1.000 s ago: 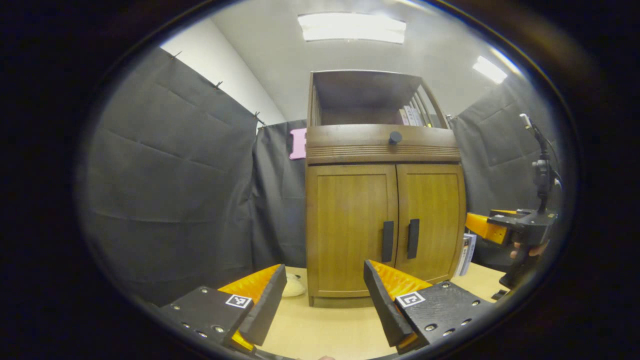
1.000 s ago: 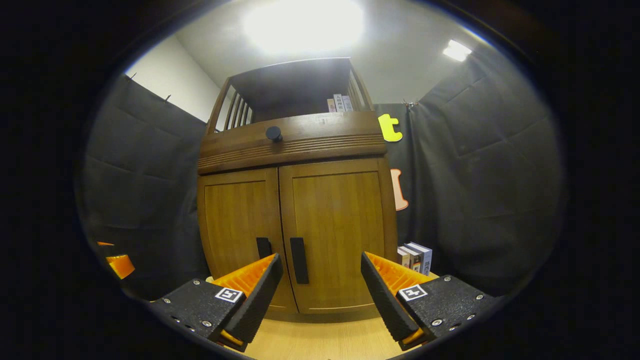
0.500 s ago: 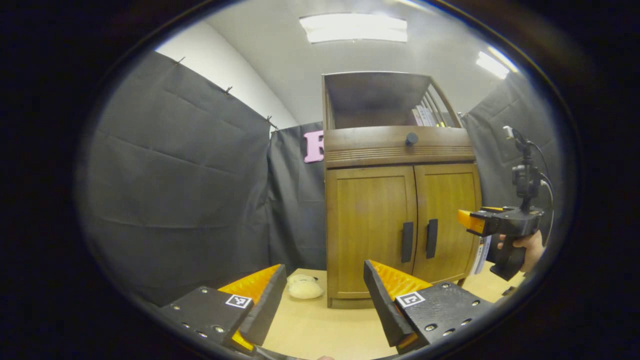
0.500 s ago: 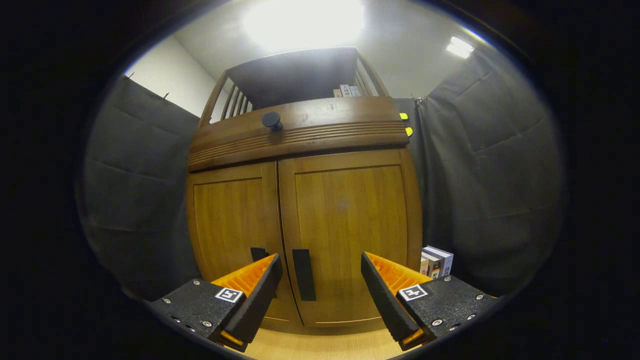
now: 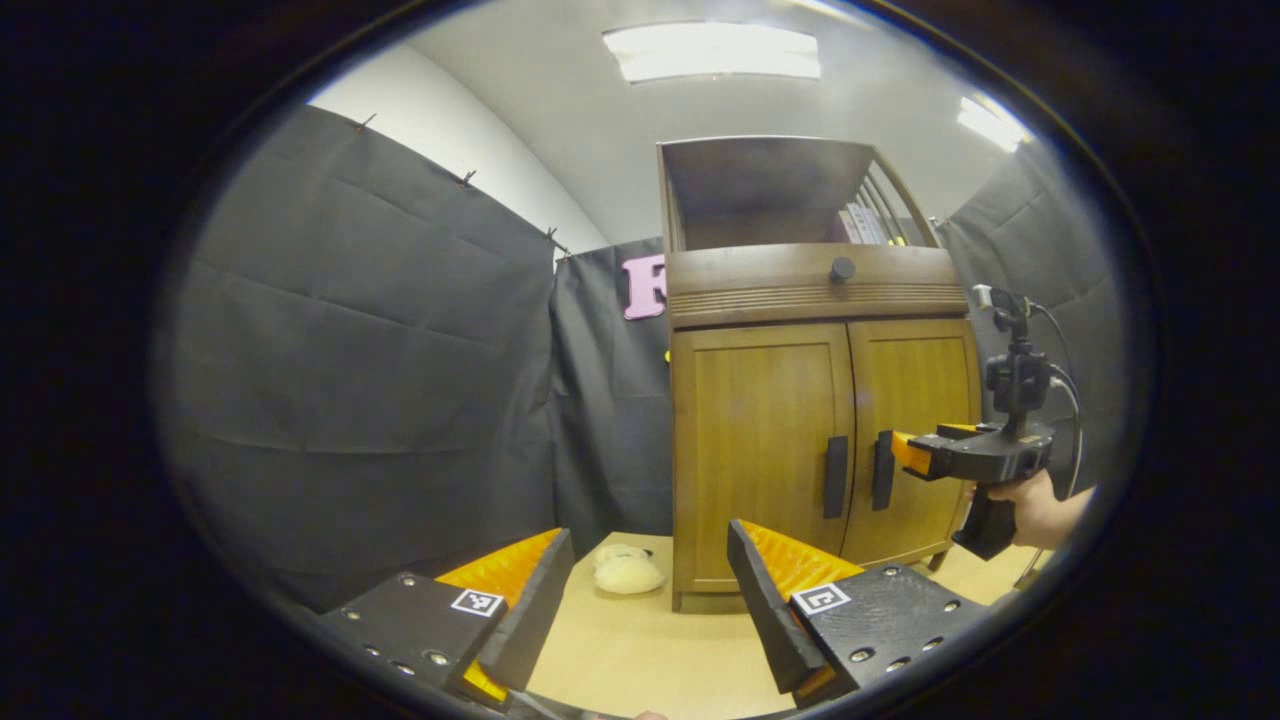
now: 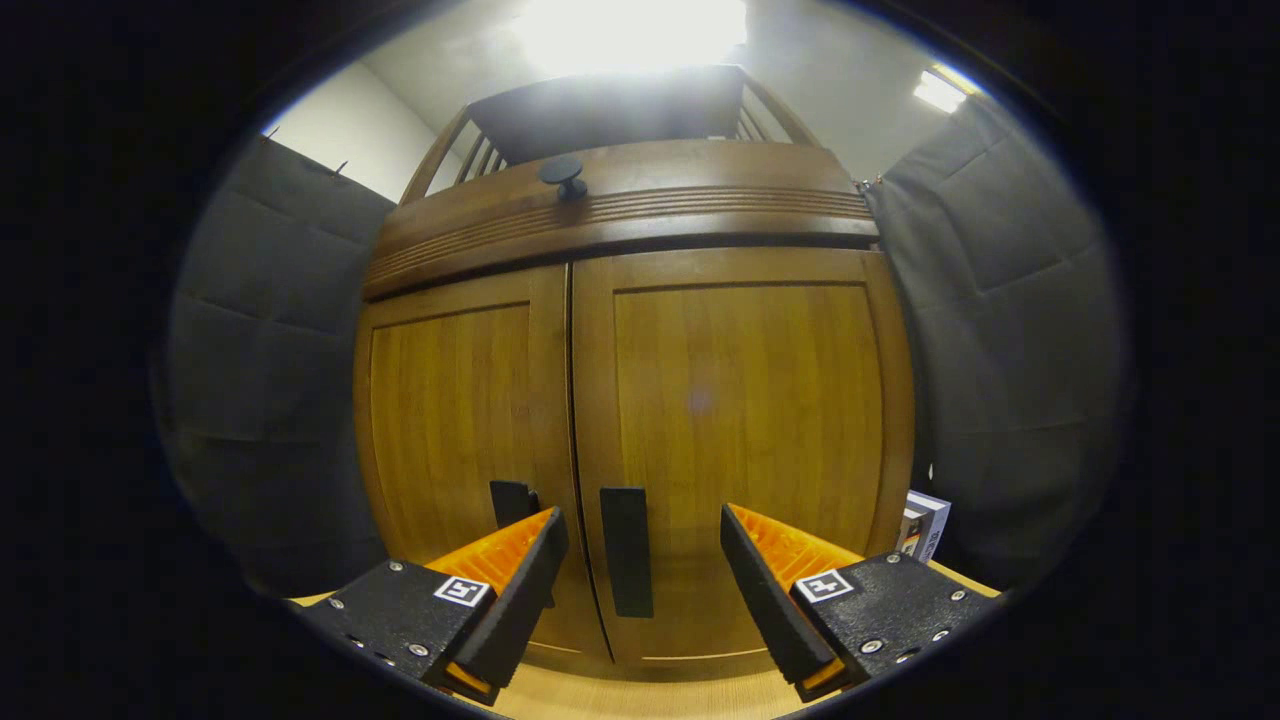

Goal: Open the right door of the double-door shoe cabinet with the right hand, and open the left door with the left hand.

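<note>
Closer than a second ago, the right tool (image 6: 640, 590) now has the cabinet (image 6: 640, 400) spreading across most of the right gripper view, and in the left gripper view the cabinet (image 5: 810, 440) has slid to the right of centre. Right tool's fingers stand wide apart, gripping nothing, with the right door's handle (image 6: 627, 551) seen in the gap between them. From the left gripper view the right tool (image 5: 905, 455), held in a hand (image 5: 1030, 500), sits just beside that handle (image 5: 882, 470); contact can't be told. Left tool (image 5: 640, 600) is also spread open and empty, well back from the cabinet, above the pale worktop (image 5: 640, 650).

Both doors are shut: warm brown wood with framed panels, each with a dark upright bar handle by the middle seam. Left door's handle (image 5: 834, 477) sits beside its twin. Above them runs a ribbed drawer front with a round dark knob (image 6: 563, 174), then an open slatted shelf.
</note>
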The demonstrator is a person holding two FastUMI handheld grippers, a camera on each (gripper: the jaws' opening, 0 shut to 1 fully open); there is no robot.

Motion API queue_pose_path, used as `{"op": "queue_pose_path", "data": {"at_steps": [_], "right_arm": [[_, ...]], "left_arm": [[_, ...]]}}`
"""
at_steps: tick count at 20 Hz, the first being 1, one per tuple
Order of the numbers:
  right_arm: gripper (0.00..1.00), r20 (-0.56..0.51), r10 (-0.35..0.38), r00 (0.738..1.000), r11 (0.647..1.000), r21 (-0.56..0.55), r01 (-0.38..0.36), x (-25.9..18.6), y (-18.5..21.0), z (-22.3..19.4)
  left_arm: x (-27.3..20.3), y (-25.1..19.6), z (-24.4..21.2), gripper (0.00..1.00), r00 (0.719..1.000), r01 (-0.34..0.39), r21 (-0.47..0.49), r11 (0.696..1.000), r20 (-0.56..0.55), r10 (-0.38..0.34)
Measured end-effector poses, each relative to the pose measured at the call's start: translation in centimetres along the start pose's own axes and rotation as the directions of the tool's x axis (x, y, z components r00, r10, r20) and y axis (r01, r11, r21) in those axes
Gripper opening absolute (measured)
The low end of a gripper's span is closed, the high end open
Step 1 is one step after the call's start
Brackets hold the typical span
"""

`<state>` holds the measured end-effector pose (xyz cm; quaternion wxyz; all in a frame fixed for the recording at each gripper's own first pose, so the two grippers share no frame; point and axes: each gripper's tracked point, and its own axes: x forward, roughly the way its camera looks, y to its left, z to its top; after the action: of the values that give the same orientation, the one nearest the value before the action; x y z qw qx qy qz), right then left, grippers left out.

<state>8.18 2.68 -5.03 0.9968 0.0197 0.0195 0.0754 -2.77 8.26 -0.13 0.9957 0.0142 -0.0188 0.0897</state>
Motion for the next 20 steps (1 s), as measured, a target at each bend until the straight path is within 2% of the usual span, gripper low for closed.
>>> {"op": "queue_pose_path", "data": {"at_steps": [5,7,10,11,14,15,16,17,20], "right_arm": [[0.9,-0.051,-0.001,0.999,1.0,-0.005,0.0,2.6,0.8,-2.1],[0.85,-0.064,-0.006,0.998,1.0,-0.012,0.005,3.0,1.1,-2.6],[0.72,-0.086,-0.008,0.996,1.0,-0.021,0.006,4.1,1.1,-3.8],[0.68,-0.096,-0.009,0.995,1.0,-0.024,0.007,4.2,1.1,-4.3],[0.51,-0.129,-0.004,0.992,1.0,-0.008,0.003,5.1,1.7,-5.1],[0.49,-0.149,0.006,0.989,1.0,0.012,-0.005,5.4,1.8,-5.6],[0.46,-0.161,0.018,0.987,0.999,0.037,-0.012,5.6,1.9,-5.8],[0.47,-0.164,0.011,0.986,0.999,0.054,-0.002,5.9,1.7,-5.9],[0.31,-0.175,-0.005,0.985,0.998,0.059,0.015,5.6,1.4,-5.8]], "left_arm": [[-0.2,0.5,-0.3,0.94,1.0,-0.027,-0.004,1.0,-0.009,0.027],[-0.3,0.5,-0.1,0.94,0.999,-0.037,-0.003,0.999,-0.009,0.037],[-0.2,0.7,-0.2,0.85,0.999,-0.051,-0.002,0.999,-0.013,0.051],[-0.3,0.8,-0.2,0.88,0.998,-0.056,-0.003,0.998,-0.016,0.056],[-0.4,0.9,-0.2,0.88,0.998,-0.061,-0.008,0.998,-0.028,0.061],[-0.5,1.0,-0.3,0.94,0.998,-0.061,-0.007,0.998,-0.034,0.061],[-0.6,1.0,-0.3,0.88,0.998,-0.059,-0.008,0.998,-0.04,0.058],[-0.7,1.1,-0.3,0.88,0.998,-0.055,-0.009,0.998,-0.041,0.055],[-0.8,1.1,-0.2,0.88,0.998,-0.046,-0.001,0.999,-0.043,0.046]]}}
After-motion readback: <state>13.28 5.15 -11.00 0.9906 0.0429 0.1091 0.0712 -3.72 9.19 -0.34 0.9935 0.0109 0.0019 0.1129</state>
